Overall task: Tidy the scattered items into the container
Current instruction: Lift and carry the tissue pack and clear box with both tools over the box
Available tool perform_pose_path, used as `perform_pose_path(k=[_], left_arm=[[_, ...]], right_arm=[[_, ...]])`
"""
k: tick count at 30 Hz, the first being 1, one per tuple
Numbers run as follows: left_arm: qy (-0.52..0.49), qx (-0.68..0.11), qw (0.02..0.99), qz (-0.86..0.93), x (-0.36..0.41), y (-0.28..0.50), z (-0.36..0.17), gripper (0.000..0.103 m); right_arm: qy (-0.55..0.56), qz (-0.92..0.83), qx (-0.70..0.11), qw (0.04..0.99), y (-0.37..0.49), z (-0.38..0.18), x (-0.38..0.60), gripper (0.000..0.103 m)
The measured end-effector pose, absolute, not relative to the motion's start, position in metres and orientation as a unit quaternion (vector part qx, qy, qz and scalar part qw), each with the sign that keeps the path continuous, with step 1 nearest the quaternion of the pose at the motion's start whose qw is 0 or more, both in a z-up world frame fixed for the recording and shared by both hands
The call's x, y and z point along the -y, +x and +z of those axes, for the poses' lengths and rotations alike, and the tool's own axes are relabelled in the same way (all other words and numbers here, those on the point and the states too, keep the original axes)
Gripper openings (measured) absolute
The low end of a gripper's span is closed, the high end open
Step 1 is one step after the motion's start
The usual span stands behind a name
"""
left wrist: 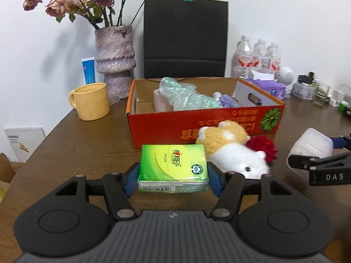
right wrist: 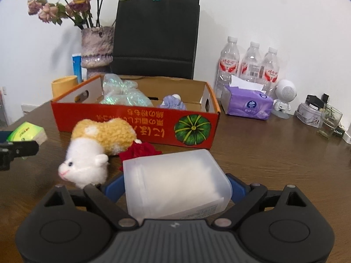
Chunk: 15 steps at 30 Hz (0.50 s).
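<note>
My left gripper (left wrist: 173, 175) is shut on a green tissue pack (left wrist: 173, 166), its blue pads pressed to both sides, lifted just above the brown table. My right gripper (right wrist: 175, 186) is shut on a frosted white plastic box (right wrist: 175, 184), also seen at the right in the left wrist view (left wrist: 311, 146). A white and tan plush hamster (left wrist: 232, 151) (right wrist: 96, 149) and a red fabric rose (left wrist: 263, 148) (right wrist: 140, 151) lie on the table in front of the red cardboard box (left wrist: 166, 127) (right wrist: 136, 127). That box holds a bubble-wrap bundle (left wrist: 184, 96) and a purple item (right wrist: 173, 103).
A yellow mug (left wrist: 91, 100), a purple vase (left wrist: 115, 59) of dried roses and a black paper bag (left wrist: 185, 37) stand behind and left of the box. Water bottles (right wrist: 248, 63), a purple tissue pack (right wrist: 245, 104), a white speaker (right wrist: 285, 94) and small jars sit at the right.
</note>
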State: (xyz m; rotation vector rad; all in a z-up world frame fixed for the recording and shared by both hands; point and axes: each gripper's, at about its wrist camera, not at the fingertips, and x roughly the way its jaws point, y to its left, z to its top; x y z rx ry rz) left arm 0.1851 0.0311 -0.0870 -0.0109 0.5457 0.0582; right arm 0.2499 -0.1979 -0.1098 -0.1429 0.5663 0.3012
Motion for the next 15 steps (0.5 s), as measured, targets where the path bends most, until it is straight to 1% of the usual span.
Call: perform_pose_path(k=[6,10,15], left_arm=[[-0.022,-0.263,0.965,0.003,-0.031,0.165,-0.065,0.064],[-0.023,-0.256,0.966,-0.021,-0.029,0.151,-0.046,0.064],[-0.017,-0.273,0.961,-0.038,-0.029,0.142,-0.031,0.064]], right_arm=[[-0.063,0.164,-0.279,0.944,0.231,-0.085,0.206,0.093],[-0.069,0.179,-0.299,0.935,0.224,-0.075,0.207,0.093],[-0.068,0.204,-0.317,0.924,0.216,-0.062,0.211,0.093]])
